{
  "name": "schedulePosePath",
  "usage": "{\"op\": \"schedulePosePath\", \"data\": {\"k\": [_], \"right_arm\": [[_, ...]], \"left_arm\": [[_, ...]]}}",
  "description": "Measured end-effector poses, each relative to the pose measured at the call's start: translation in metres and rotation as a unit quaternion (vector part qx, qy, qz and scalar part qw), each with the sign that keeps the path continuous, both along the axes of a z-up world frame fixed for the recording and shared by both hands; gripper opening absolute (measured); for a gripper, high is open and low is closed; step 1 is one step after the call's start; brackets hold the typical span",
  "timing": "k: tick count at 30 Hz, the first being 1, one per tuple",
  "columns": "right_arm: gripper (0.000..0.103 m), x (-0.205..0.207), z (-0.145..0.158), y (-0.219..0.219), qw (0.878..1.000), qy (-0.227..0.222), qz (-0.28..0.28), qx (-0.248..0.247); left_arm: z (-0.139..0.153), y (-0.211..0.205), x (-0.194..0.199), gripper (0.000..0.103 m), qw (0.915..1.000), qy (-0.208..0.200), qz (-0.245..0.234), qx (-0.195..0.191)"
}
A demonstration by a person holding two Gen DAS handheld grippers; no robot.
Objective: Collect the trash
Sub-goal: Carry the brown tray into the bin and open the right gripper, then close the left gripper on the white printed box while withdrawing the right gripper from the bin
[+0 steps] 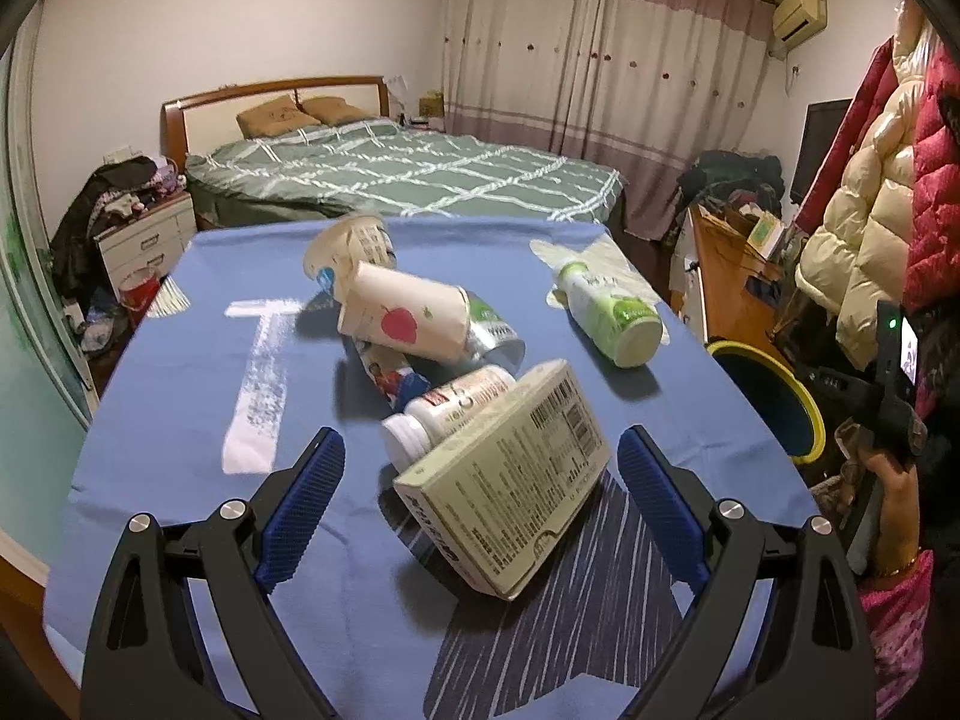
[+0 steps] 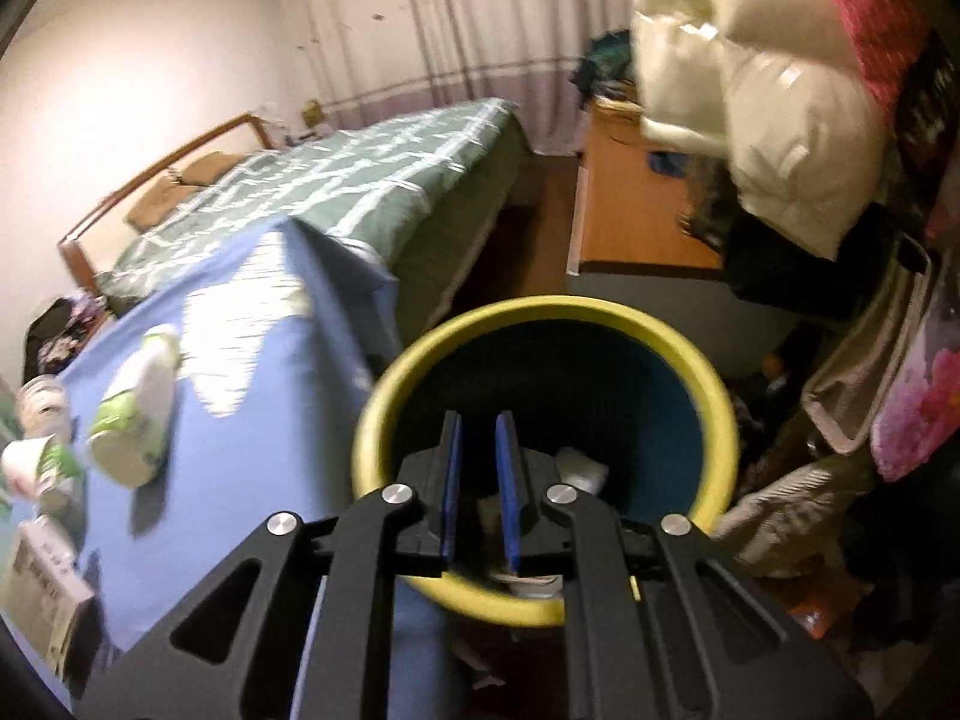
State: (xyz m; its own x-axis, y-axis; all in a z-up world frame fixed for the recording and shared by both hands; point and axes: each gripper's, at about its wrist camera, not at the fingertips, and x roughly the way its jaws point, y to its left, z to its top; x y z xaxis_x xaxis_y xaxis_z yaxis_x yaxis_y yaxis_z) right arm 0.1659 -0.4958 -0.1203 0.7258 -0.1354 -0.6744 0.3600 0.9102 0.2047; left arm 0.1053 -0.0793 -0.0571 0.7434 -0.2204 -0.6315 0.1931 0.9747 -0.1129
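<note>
Box lies diagonally between left gripper's spread fingers.

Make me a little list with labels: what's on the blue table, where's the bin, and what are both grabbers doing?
surface: blue tablecloth
nearest trash: cardboard box, leaning on white pill bottle
other trash: apple cup, green-and-white bottle, both lying down
bin: yellow-rimmed bin, beside table
left gripper: open, around box
right gripper: nearly closed, empty, over bin
</note>
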Motion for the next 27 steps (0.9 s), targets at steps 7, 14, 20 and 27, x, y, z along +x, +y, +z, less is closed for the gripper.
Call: {"op": "schedulePosePath", "data": {"k": [7, 14, 20, 27], "right_arm": [[0.019, -0.004, 0.011, 0.059, 0.997, -0.035, 0.054, -0.042], [0.024, 0.002, 0.015, 0.068, 0.997, -0.03, 0.052, -0.044], [0.024, 0.002, 0.016, 0.07, 0.997, -0.027, 0.054, -0.046], [0.024, 0.004, 0.014, 0.068, 0.997, -0.024, 0.056, -0.038]], "left_arm": [[-0.024, 0.002, 0.011, 0.091, 0.9994, 0.033, -0.002, -0.007], [-0.046, 0.004, 0.025, 0.091, 0.9971, 0.07, -0.006, -0.027], [-0.063, 0.0, 0.033, 0.091, 0.995, 0.093, -0.012, -0.032], [-0.074, -0.005, 0.04, 0.08, 0.9924, 0.114, -0.024, -0.038]]}}
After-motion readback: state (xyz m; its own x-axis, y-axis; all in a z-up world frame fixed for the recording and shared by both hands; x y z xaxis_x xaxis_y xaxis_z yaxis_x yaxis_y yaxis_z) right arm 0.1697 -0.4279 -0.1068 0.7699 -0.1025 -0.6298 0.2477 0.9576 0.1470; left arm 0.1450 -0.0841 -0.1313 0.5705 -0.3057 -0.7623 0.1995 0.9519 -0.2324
